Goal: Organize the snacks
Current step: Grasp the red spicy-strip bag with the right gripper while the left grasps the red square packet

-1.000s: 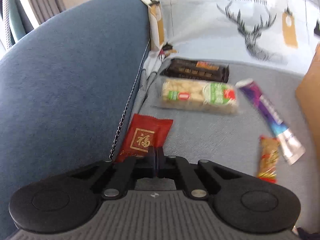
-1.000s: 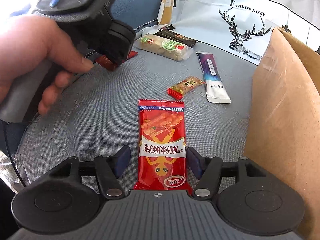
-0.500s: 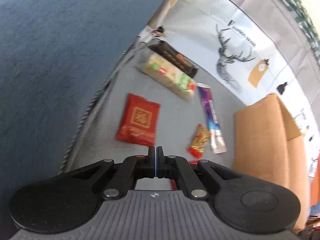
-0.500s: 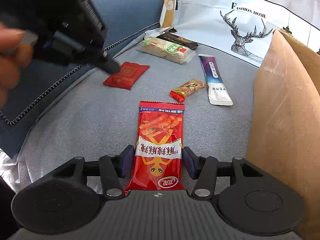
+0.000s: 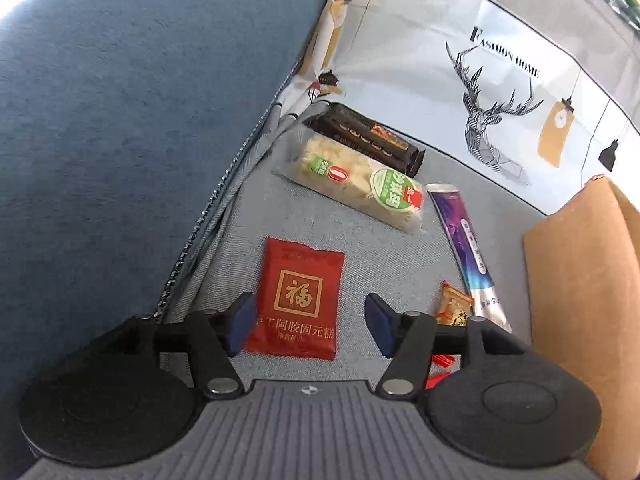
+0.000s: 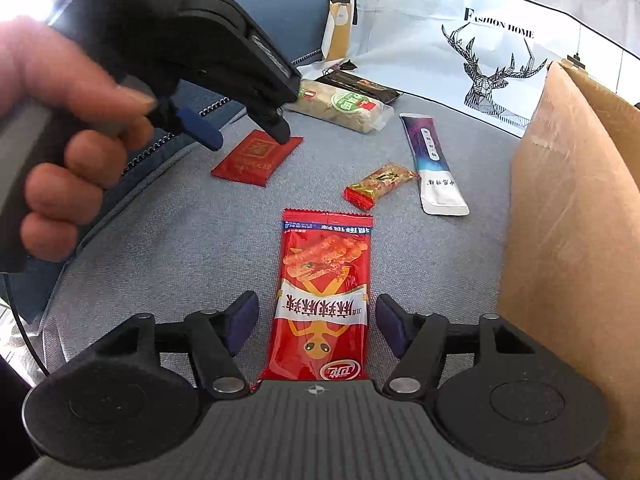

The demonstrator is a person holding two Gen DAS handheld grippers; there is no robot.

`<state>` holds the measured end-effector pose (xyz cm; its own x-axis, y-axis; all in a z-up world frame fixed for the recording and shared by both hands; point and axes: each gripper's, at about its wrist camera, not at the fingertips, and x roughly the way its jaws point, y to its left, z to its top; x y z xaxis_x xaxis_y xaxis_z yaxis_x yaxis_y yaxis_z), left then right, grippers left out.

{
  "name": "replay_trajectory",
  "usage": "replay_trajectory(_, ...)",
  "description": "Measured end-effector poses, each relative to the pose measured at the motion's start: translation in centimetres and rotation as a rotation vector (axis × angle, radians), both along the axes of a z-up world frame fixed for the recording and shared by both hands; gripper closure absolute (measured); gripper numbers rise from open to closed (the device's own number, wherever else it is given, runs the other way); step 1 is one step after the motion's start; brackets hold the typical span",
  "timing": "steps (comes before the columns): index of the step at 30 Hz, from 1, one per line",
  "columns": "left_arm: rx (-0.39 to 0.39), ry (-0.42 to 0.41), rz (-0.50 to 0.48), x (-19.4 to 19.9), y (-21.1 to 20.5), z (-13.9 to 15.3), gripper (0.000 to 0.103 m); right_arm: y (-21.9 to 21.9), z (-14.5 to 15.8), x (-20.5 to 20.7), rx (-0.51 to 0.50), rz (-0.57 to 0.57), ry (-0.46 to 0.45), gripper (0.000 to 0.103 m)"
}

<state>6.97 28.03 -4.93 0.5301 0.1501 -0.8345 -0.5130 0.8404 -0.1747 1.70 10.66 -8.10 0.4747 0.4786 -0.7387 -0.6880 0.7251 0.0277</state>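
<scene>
**Left jaws pop open over the red packet**

The left gripper (image 5: 306,322) was shut; its jaws have just opened wide around the flat red packet (image 5: 298,300), not squeezing. The right gripper (image 6: 316,322) stands open around the long chip bag (image 6: 322,292), near on the sofa seat (image 6: 180,248). Both look light, soft and slippery; pinch the edges.

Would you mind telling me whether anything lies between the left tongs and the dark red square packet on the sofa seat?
Nothing visible does. The left tongs have just been opening, and the dark red square packet lies flat on the grey seat between their jaws, no pad pressing it. The nearest snack, the small orange candy, sits off to the side.
</scene>
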Motion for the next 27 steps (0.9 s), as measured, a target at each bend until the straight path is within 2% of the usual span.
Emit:
replay_trajectory(6,0.003,0.045,0.002,0.8,0.1,-1.3,0.03,0.3,-0.5,0.4,-0.003,-0.01,0.008,0.034)
replay_trajectory(20,0.047,0.065,-0.025,1.5,-0.4,-2.0,0.03,0.4,-0.9,0.6,-0.003,-0.01,0.003,0.033)
replay_trajectory(23,0.064,0.071,-0.034,1.5,-0.5,-2.0,0.033,0.4,-0.9,0.5,-0.004,-0.003,-0.004,0.037)
replay_trajectory(27,0.084,0.078,-0.046,1.4,-0.7,-1.9,0.047,0.5,-0.8,0.2,-0.005,0.019,-0.017,0.045)
